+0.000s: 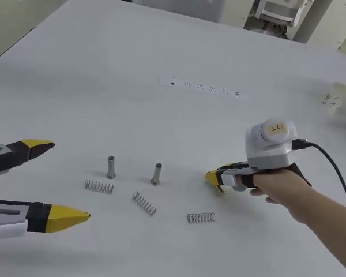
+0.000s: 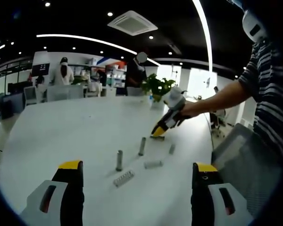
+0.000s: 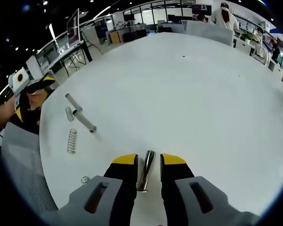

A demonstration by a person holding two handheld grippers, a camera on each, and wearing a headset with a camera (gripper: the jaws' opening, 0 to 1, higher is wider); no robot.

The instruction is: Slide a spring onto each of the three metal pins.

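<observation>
Left gripper (image 1: 63,180) sits low at the left, jaws spread wide, nothing between them. Ahead of it on the table (image 1: 104,69), left pin (image 1: 111,166) and middle pin (image 1: 156,173) stand upright. Left spring (image 1: 98,186), middle spring (image 1: 143,203) and right spring (image 1: 201,217) lie flat just in front. Right gripper (image 3: 145,160) has its jaws drawn narrow, third pin (image 3: 145,172) lengthwise between them. Pinched or merely bracketed, I cannot tell.
</observation>
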